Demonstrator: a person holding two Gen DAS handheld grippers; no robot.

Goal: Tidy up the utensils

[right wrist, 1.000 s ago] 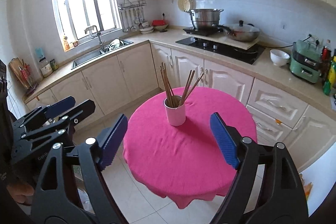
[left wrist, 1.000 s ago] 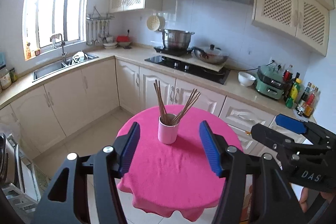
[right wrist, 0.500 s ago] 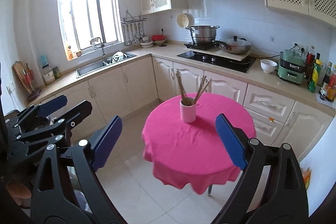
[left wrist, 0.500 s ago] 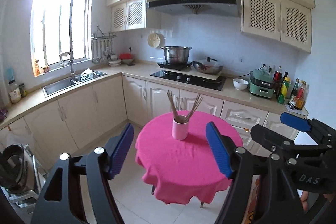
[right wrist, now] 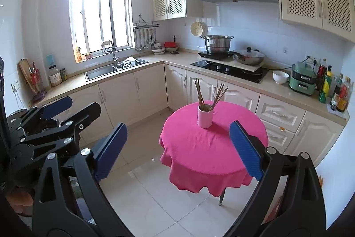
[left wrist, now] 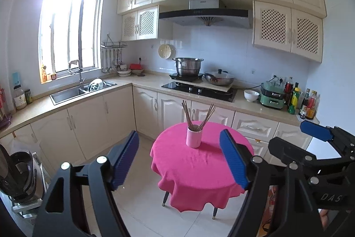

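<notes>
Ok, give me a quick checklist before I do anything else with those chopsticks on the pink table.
1. Chopsticks standing in the pink cup: ok.
2. Cup upright on the pink tablecloth, away from its edge: ok.
3. Left gripper open and empty, its jaws having just been opening: ok.
4. Right gripper open and empty, its jaws likewise just opened wider: ok.
5. No loose utensils on the cloth: ok.
6. Whether the chopsticks are sorted into pairs: cannot tell.
</notes>
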